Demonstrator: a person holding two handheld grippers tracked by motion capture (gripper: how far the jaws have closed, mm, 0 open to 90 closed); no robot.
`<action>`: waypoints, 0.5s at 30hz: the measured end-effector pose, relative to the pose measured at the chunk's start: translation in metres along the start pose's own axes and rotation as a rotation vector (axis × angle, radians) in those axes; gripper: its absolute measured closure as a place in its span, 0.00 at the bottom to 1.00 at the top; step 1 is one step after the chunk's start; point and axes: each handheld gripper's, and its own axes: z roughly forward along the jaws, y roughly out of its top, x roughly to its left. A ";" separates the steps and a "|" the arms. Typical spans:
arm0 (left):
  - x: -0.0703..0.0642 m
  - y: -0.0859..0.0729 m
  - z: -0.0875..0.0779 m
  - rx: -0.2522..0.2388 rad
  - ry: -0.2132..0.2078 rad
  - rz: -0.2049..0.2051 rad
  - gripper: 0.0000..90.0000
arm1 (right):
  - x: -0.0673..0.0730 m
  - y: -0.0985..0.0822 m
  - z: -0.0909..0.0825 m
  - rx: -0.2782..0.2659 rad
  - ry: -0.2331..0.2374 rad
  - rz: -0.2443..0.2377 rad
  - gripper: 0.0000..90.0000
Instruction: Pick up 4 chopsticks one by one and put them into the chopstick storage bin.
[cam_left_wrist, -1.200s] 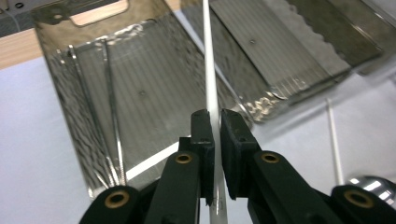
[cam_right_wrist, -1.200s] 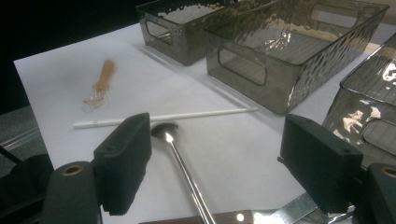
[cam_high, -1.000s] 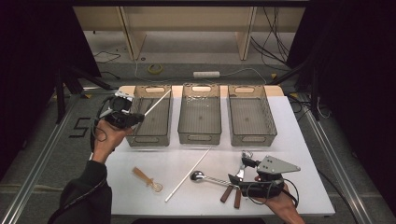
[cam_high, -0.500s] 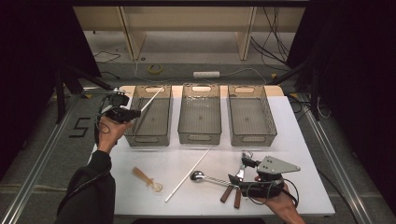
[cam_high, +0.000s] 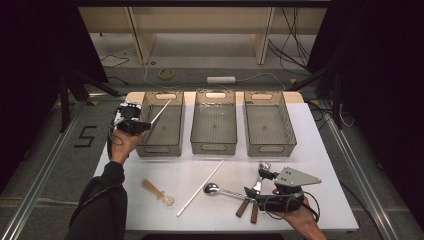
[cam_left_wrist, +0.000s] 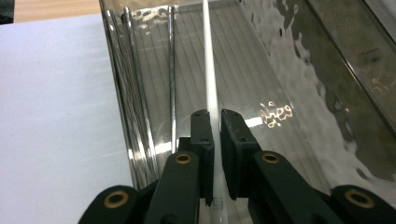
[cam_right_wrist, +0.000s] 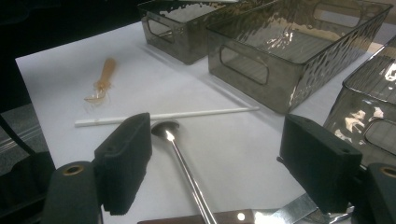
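Observation:
My left gripper (cam_high: 144, 125) is shut on a white chopstick (cam_high: 161, 110) at the near left corner of the left bin (cam_high: 159, 149). In the left gripper view the pads (cam_left_wrist: 203, 135) pinch the chopstick (cam_left_wrist: 208, 70), which runs forward over the bin's ribbed floor (cam_left_wrist: 261, 84). My right gripper (cam_high: 251, 193) rests at the front right of the table. Its jaws stand open and wide apart (cam_right_wrist: 217, 140), on either side of a metal spoon (cam_right_wrist: 187, 172) without touching it. That spoon (cam_high: 220, 190) lies on the table.
A second white chopstick (cam_high: 201, 187) and an amber plastic spoon (cam_high: 157, 191) lie on the white table (cam_high: 320, 145). Wooden-handled utensils (cam_high: 247, 207) lie by the right gripper. The middle bin (cam_high: 214, 148) and right bin (cam_high: 272, 150) stand in a row with the left one.
The left gripper has sunk a little with the chopstick, and the chopstick's far tip has swung left over the left bin. The right gripper has stayed in place.

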 end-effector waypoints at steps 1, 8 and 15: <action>-0.001 0.000 0.001 0.000 0.002 0.000 0.92 | 0.000 0.000 0.000 0.000 0.000 0.001 0.29; -0.007 0.004 0.003 -0.005 0.002 -0.007 0.78 | 0.001 0.000 0.000 0.003 0.004 -0.004 0.29; -0.018 0.005 -0.013 -0.026 -0.060 -0.008 0.51 | 0.000 0.000 0.000 0.002 0.004 -0.001 0.29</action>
